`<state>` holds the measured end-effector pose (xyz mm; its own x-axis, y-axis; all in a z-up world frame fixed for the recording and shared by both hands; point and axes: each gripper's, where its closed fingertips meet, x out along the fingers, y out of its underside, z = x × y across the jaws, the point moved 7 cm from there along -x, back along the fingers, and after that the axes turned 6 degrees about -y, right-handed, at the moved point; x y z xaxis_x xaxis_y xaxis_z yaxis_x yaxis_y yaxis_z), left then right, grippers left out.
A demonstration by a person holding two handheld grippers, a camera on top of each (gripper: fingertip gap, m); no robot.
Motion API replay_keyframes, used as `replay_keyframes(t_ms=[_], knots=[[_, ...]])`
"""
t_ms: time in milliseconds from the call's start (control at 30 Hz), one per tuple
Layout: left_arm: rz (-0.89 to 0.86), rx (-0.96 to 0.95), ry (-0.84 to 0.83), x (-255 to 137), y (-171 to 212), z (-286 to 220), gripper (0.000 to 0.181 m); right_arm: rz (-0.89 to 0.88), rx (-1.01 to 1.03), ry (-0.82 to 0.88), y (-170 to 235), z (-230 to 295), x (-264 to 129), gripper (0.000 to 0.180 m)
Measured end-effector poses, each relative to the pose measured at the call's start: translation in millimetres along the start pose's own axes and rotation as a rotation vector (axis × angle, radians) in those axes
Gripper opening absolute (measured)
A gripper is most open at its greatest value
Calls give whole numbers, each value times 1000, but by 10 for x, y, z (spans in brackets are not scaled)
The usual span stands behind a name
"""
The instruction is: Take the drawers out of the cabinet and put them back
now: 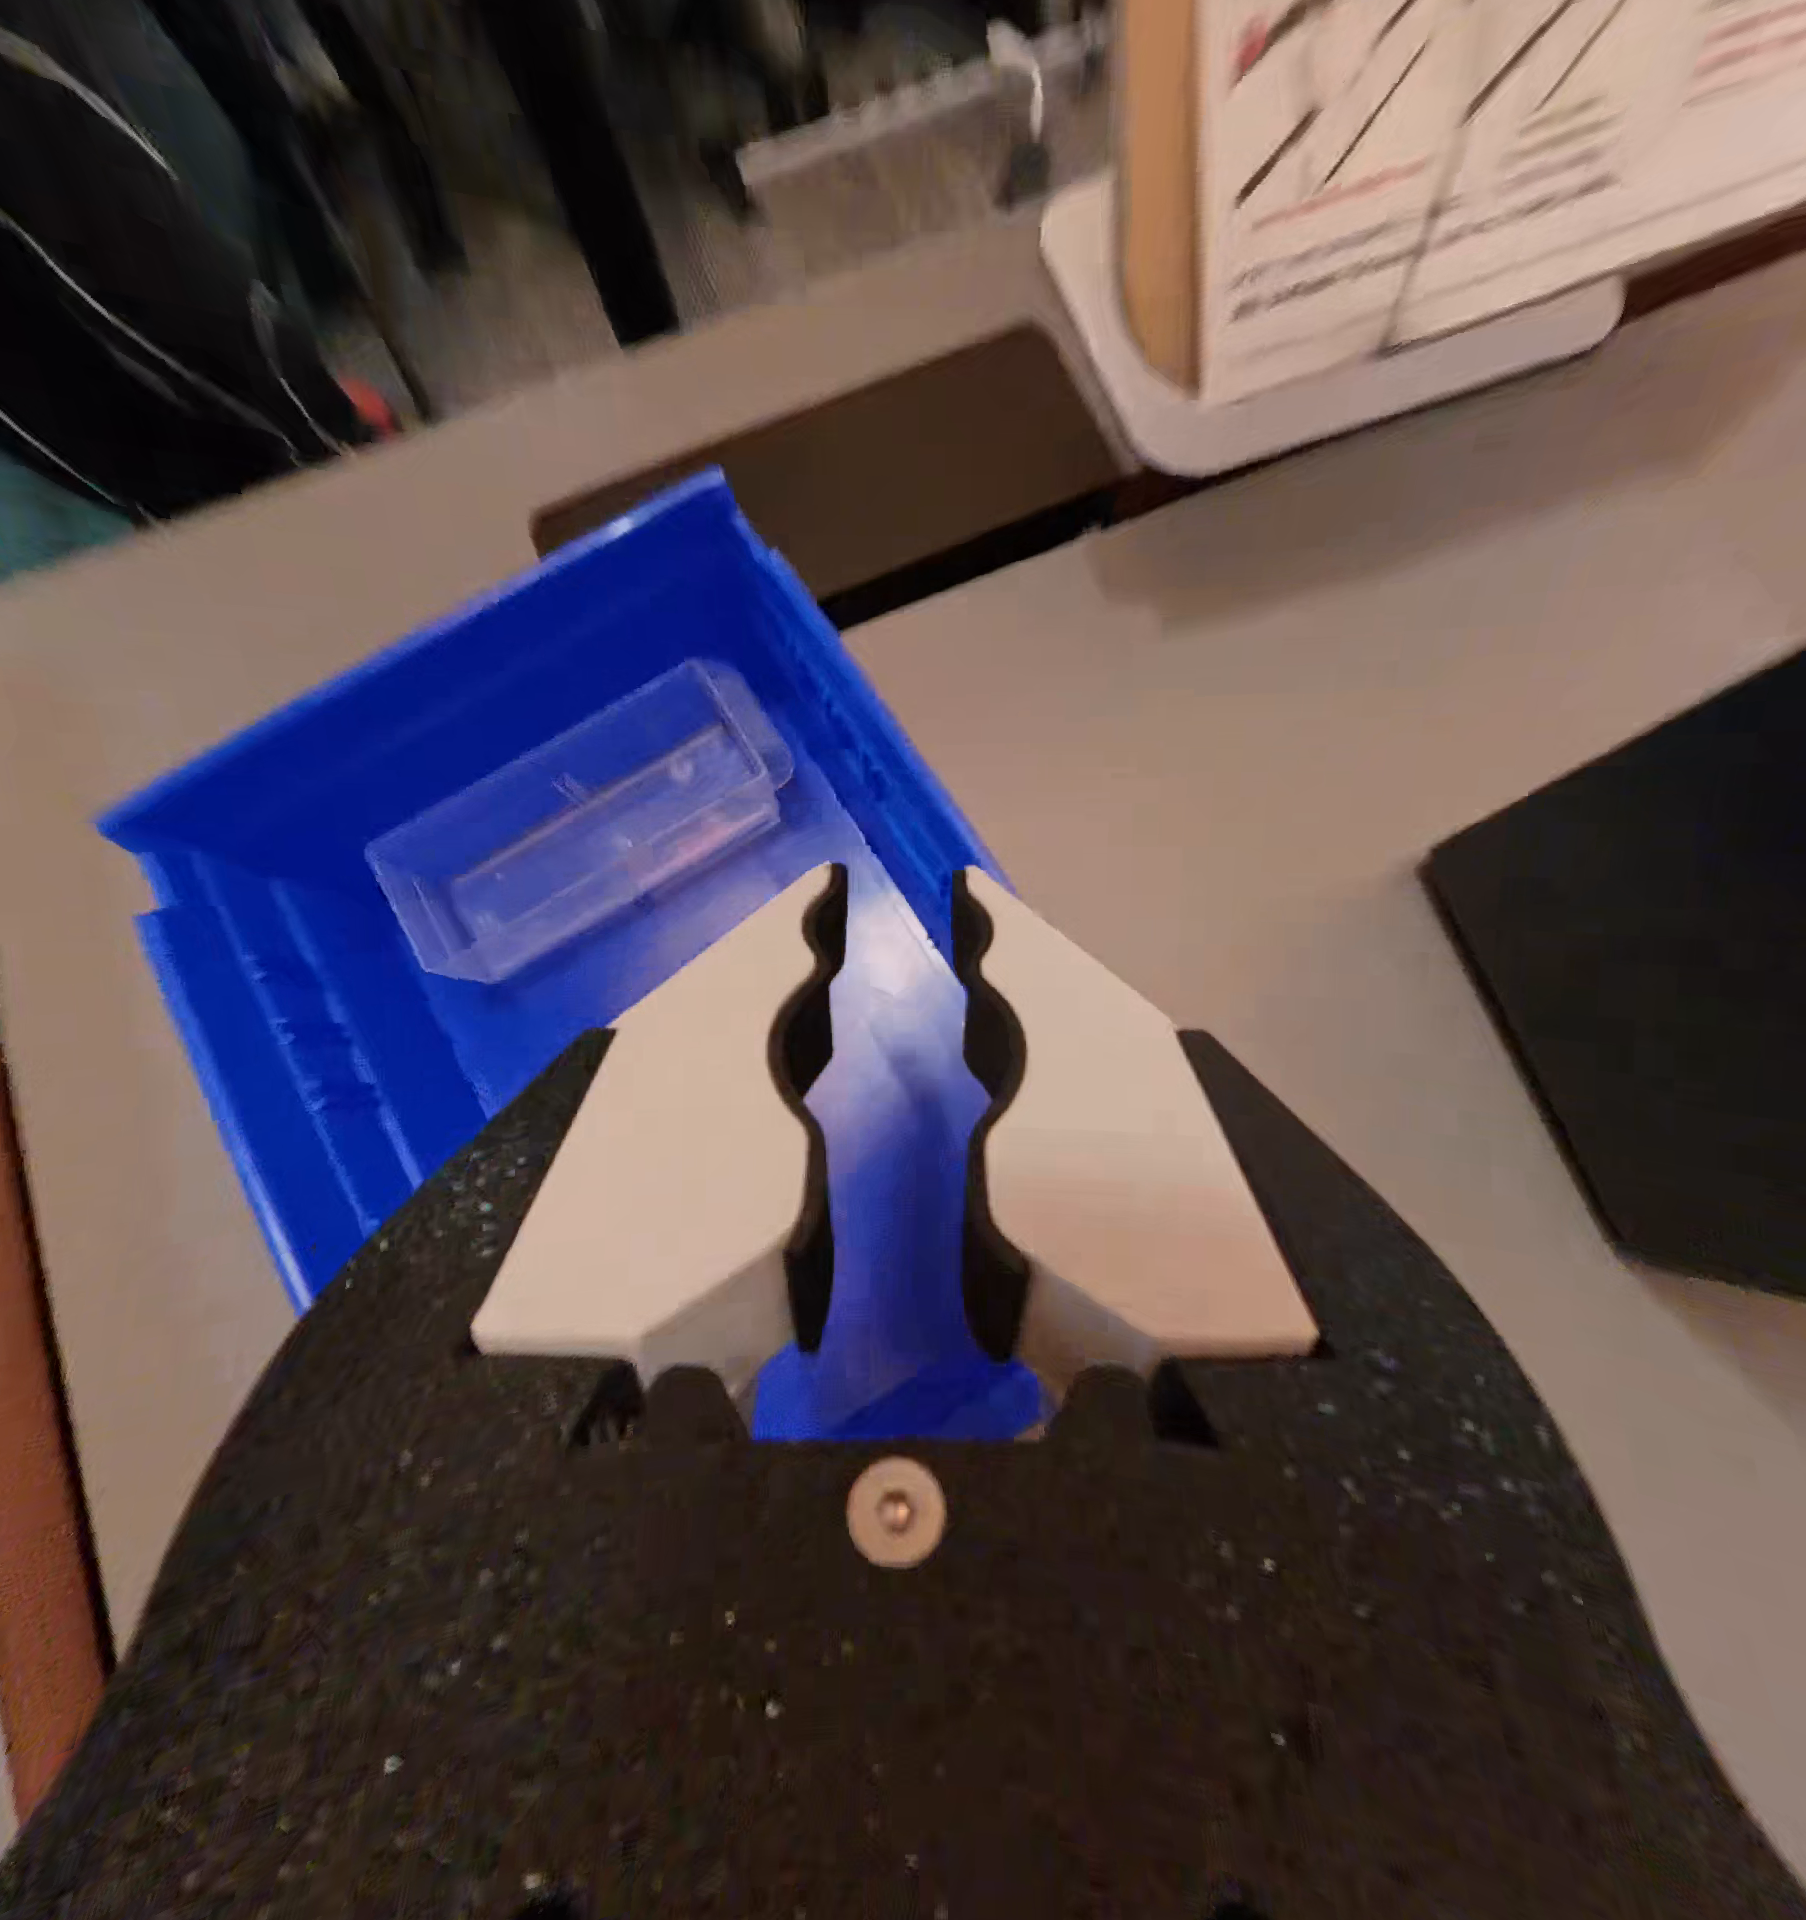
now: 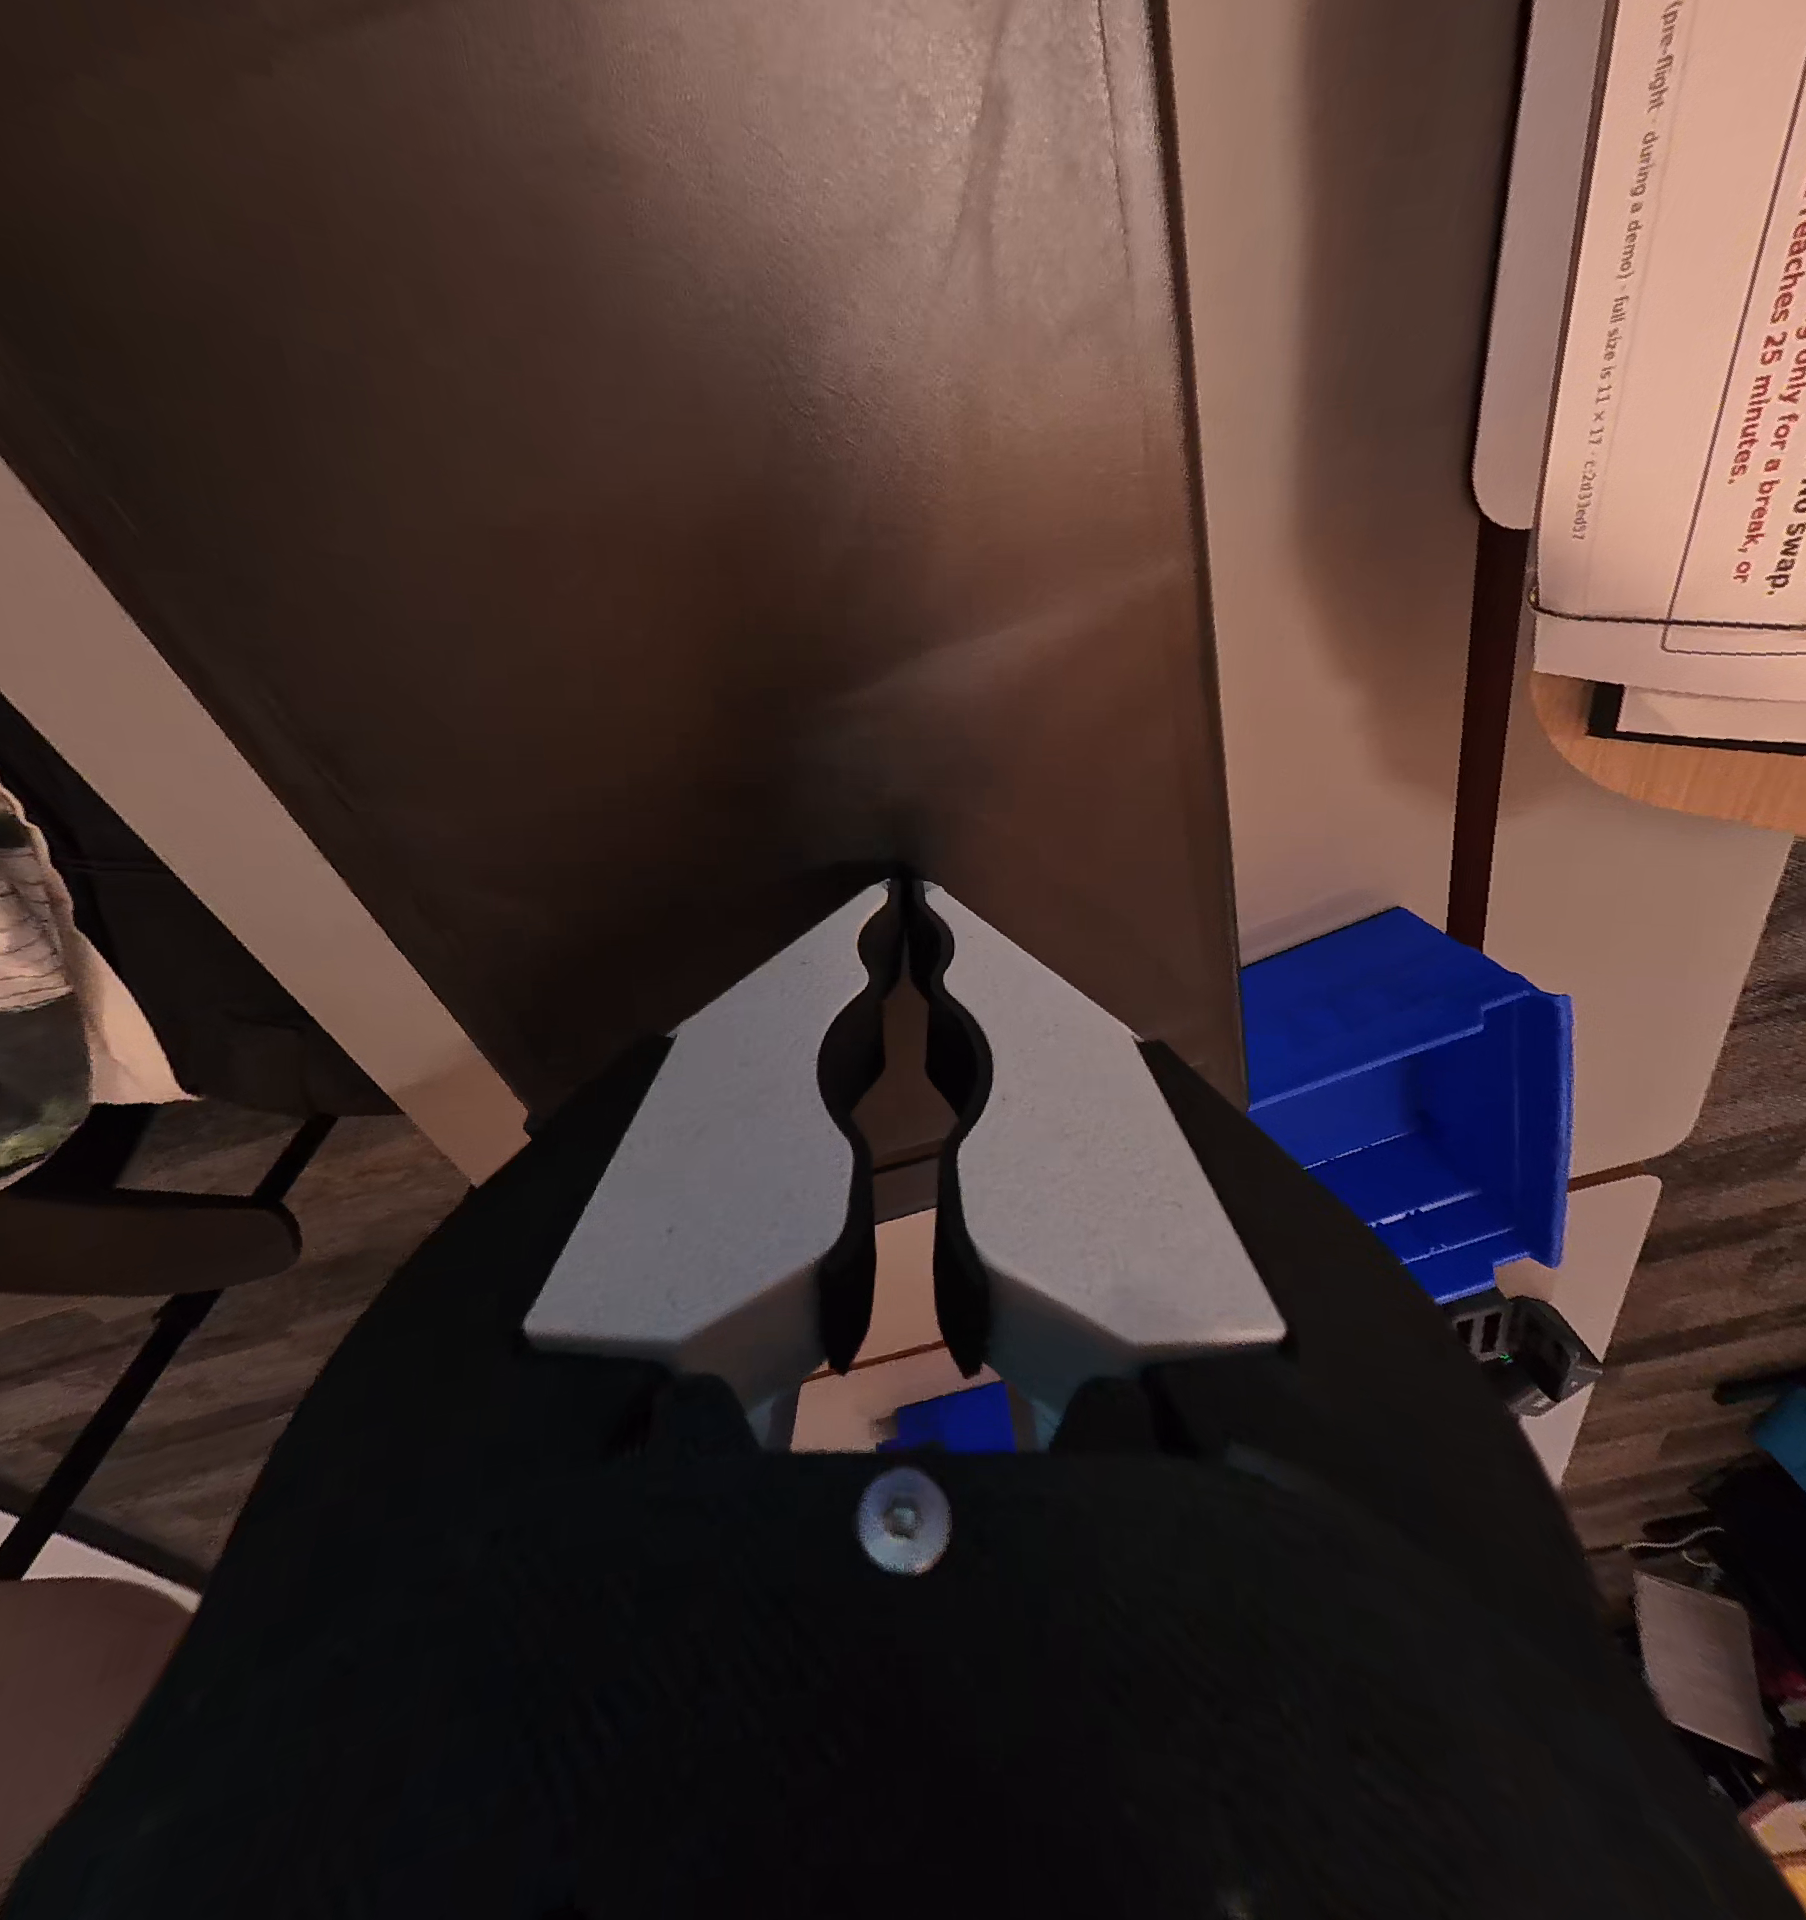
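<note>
We hold the left gripper (image 1: pixel 894 883) pinching the near wall of the blue drawer (image 1: pixel 379 1039), which sits at the bench's (image 1: pixel 1190 790) far left corner (a clear case (image 1: pixel 577 831) lies inside). The right gripper (image 2: pixel 901 883) is pressed together, tips against the dark cabinet (image 2: pixel 618 468), probably steadying it.

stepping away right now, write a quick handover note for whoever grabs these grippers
Left gripper: shut on the blue drawer, gripping its near wall; a clear plastic box lies inside it.
Right gripper: fingers together, tips against the dark cabinet, nothing visibly held.
Done: one drawer is out, over the grey table.
Left: slide it back in; other drawers cannot be judged.
</note>
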<state>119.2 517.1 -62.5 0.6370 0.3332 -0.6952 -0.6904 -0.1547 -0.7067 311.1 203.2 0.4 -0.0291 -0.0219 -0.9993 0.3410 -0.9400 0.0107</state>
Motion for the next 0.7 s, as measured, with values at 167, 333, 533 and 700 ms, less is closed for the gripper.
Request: replay_keyframes(t_ms=[167,333,533,700], knots=[[289,-63,3,826,-78,350,33,19,-26,26,-11,16,3,0],[387,-152,-12,1412,-181,444,37,30,-20,-7,-19,-6,2,0],[495,-209,-63,1883,-110,525,34,48,-38,7,-29,5,3,0],[525,-268,-38,2025,-38,558,35,54,-40,-3,-33,-2,3,0]])
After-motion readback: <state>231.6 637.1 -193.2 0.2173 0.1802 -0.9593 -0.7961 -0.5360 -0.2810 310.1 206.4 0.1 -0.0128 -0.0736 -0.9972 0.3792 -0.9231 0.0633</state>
